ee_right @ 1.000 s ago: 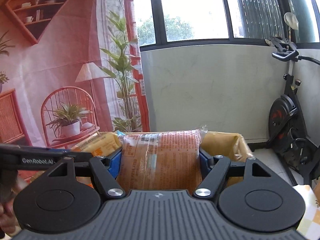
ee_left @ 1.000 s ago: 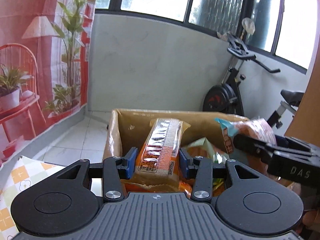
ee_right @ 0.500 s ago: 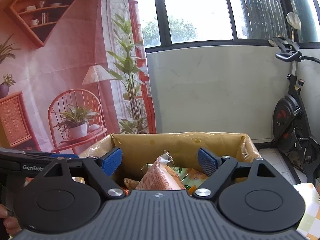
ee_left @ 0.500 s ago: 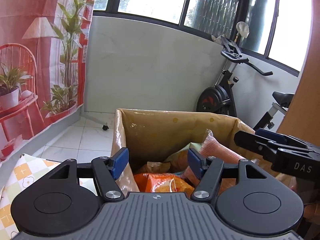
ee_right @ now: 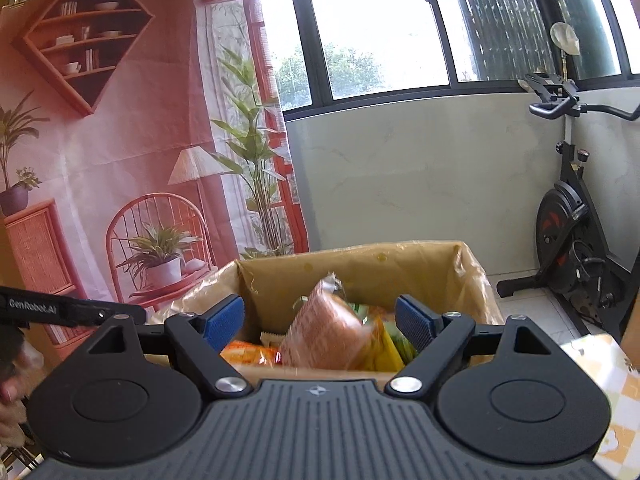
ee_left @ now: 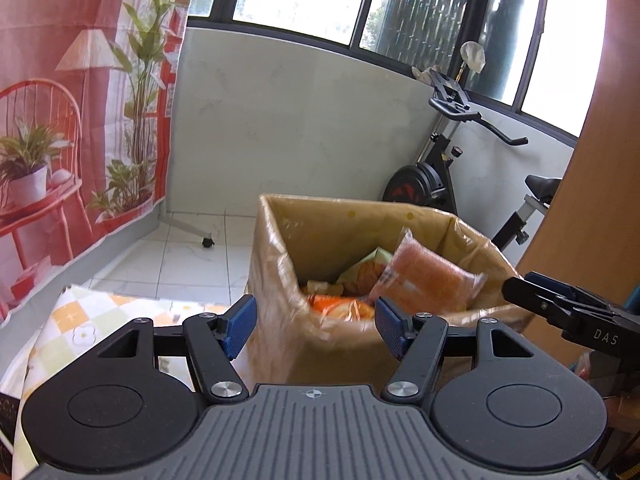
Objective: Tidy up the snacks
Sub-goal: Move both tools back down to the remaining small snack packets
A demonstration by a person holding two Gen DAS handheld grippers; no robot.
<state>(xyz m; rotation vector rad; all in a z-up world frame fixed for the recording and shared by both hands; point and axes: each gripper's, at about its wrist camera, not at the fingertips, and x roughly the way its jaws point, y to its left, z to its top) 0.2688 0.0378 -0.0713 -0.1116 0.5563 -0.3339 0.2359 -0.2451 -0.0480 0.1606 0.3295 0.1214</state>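
Observation:
A cardboard box [ee_left: 332, 216] lined with clear plastic stands on the table and holds several snack packets. An orange packet [ee_left: 424, 276] leans on top of the pile; the right wrist view shows the same packet [ee_right: 324, 328] and the box [ee_right: 360, 264]. My left gripper [ee_left: 314, 330] is open just short of the box's near left corner, nothing between its blue pads. My right gripper [ee_right: 320, 320] is open in front of the box, pads apart and clear of the packets. The right gripper's finger [ee_left: 560, 304] reaches in at the left wrist view's right edge.
An exercise bike [ee_right: 576, 216] stands at the right by the low wall. A printed room backdrop [ee_right: 120, 140] hangs on the left. The checked tablecloth [ee_left: 100, 312] covers the table beside the box. A wooden panel [ee_left: 592, 220] rises at the right.
Both grippers let go of their packets, which dropped into the box, then opened wider and drew back from the box. The box now sits farther away in both views.

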